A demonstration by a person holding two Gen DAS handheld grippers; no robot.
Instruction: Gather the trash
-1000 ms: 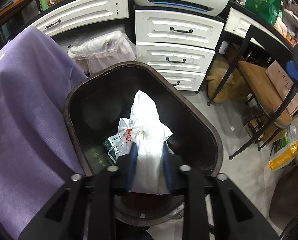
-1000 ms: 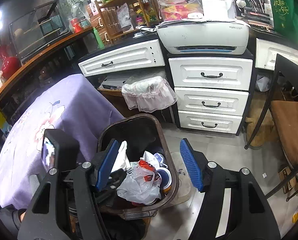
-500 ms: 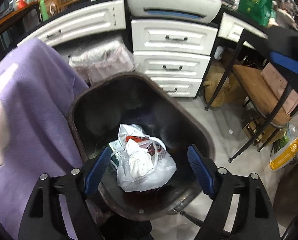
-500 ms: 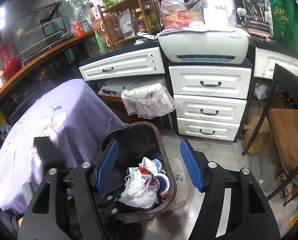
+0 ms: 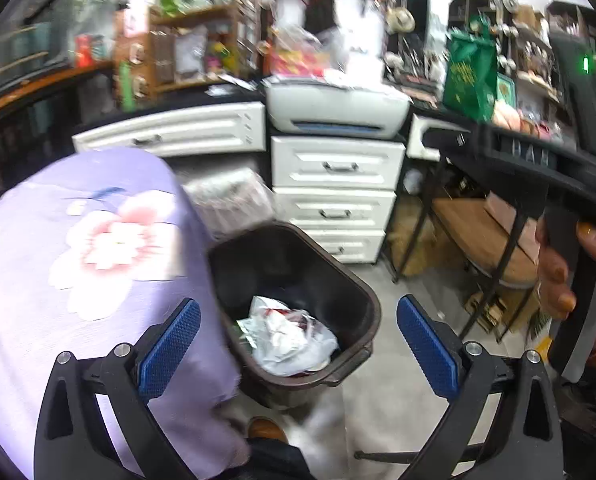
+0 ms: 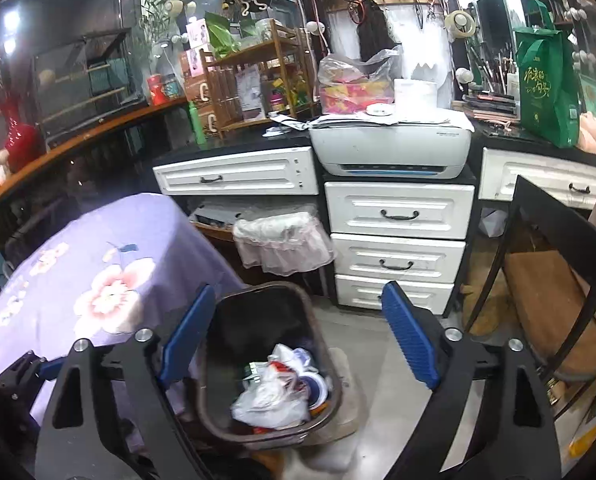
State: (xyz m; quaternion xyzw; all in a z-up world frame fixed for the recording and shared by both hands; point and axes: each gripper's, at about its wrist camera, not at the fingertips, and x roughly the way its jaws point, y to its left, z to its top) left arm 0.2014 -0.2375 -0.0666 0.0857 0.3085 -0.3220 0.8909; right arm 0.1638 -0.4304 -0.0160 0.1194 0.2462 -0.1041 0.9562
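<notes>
Directly above the brown bin (image 5: 298, 276), the left hand-held gripper (image 5: 298, 340) stands wide apart and holds nothing; the right hand-held gripper (image 6: 298, 340) is equally wide and empty. Inside the bin, at its near end, lies the white plastic trash bag (image 5: 288, 338). It appears light, soft and crinkly, likely slippery; pinching a gathered fold at its top would suit best. Beyond the bin stand the white drawers (image 6: 395, 240) and the printer (image 6: 389, 150).

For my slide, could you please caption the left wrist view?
Open left gripper above brown bin holding white bag.
</notes>
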